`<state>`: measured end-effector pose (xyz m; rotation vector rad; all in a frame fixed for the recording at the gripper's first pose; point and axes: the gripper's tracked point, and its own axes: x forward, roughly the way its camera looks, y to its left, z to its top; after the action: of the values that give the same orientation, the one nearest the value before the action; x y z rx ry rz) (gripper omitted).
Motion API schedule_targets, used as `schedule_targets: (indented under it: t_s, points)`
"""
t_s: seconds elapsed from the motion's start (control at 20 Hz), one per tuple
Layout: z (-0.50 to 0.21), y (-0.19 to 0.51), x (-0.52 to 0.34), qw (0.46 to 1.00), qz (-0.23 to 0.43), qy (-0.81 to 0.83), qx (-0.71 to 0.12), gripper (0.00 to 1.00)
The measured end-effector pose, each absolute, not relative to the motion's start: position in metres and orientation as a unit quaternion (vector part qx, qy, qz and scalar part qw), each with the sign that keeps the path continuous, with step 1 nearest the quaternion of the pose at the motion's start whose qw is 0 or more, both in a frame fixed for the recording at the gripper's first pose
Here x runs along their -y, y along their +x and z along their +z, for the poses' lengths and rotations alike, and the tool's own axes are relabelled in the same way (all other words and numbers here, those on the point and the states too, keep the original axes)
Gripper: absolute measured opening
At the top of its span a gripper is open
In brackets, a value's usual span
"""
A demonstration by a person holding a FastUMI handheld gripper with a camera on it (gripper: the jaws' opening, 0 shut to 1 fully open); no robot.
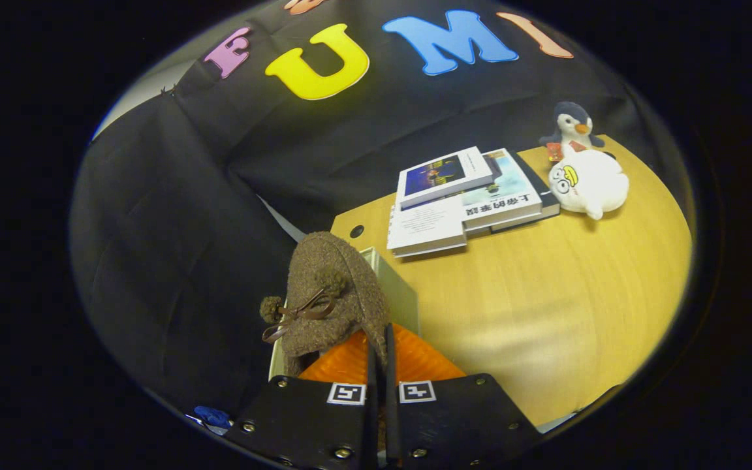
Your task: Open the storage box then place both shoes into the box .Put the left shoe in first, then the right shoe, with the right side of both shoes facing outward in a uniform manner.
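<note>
Pinching the rim of a brown felt shoe (333,294), the gripper (379,365) is seen with its two fingers drawn almost together, only a thin slit left between them, and the shoe's edge is caught in that slit. The shoe is held up just ahead of the fingers and a little to their left, its toe pointing away from the gripper; a brown ribbon bow (297,313) with small pompoms is seen on its upper. An orange ribbed surface (415,359), apparently the shoe's inner lining, is exposed directly around the fingertips. Just beyond the shoe, partly hidden by it, the pale wall of the storage box (399,287) is seen resting on the wooden table (546,300). Farther ahead and to the right a stack of books (461,196) is laid on the table, and well beyond the fingers to the right a white plush toy (588,183) is set touching a penguin plush (573,129).
</note>
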<state>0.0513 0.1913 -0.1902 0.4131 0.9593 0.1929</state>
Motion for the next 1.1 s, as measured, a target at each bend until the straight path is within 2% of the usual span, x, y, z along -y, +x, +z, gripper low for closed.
schedule_targets:
  t_s: [0.25, 0.45, 0.55, 0.7, 0.8, 1.1]
  points:
    - [-0.219, 0.057, -0.240, 0.854, 0.078, 0.212, -0.469, 0.05]
    - [-0.249, 0.060, -0.249, 0.850, 0.042, 0.214, -0.480, 0.05]
    - [-0.254, 0.054, -0.254, 0.846, 0.047, 0.217, -0.484, 0.05]
    - [-0.229, 0.061, -0.255, 0.863, 0.074, 0.215, -0.451, 0.74]
    - [-0.206, 0.066, -0.239, 0.888, 0.090, 0.165, -0.420, 0.98]
    - [-0.120, 0.076, -0.174, 0.941, 0.112, 0.070, -0.312, 0.97]
